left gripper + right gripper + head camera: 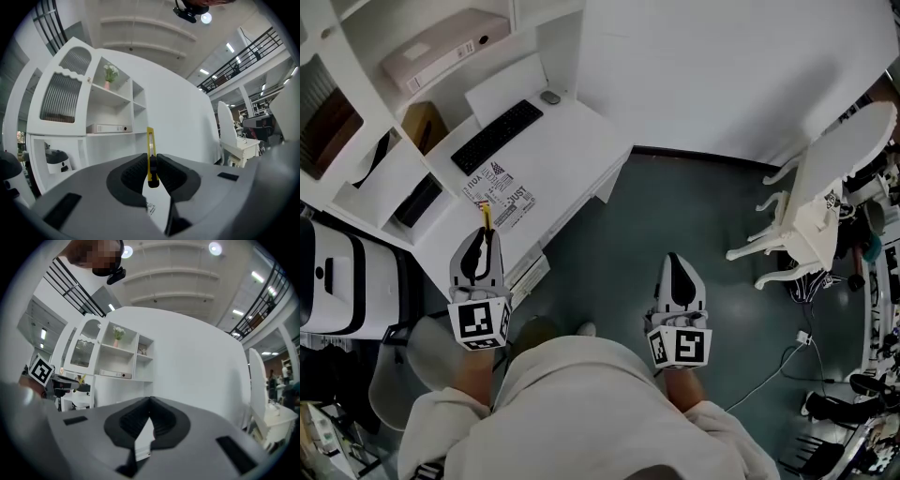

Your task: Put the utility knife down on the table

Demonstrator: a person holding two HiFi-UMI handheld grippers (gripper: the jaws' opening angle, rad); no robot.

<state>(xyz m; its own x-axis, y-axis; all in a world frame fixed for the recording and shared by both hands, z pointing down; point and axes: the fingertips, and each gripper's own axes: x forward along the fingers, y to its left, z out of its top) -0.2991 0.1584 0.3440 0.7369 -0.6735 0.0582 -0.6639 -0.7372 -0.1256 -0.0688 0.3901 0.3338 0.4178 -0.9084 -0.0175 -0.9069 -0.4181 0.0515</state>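
While the left gripper (482, 242) pinches the utility knife (486, 217), I rate the task as not yet done: the knife is in the air, not on the table (581, 155).

Status of the knife:
- In the left gripper view, both pads press on the yellow handle, one from each side, low on its length. The knife stands upright between them, with most of its body rising above the jaws.
- In the head view, the yellow tip shows just past the gripper's nose. It sits over the near edge of the table, at a printed sheet (508, 197). A keyboard (497, 136) lies farther back on the same top.
- I cannot tell how high the knife is above the surface.

Status of the right gripper (673, 261): it hangs over the floor (609, 253), well apart from the table. Its jaws are pressed together at the tips with nothing between them. I judge that it plays no part in this step.

Done so far: the knife is gripped and is at the table's edge.

Left to do, as I judge it:
1. Bring the knife over a bare part of the top.
2. Lower it until it rests there.
3. Spread the jaws and draw back.

Because the knife stands on edge in the pads, I expect it to tip over on release unless it is laid flat first.
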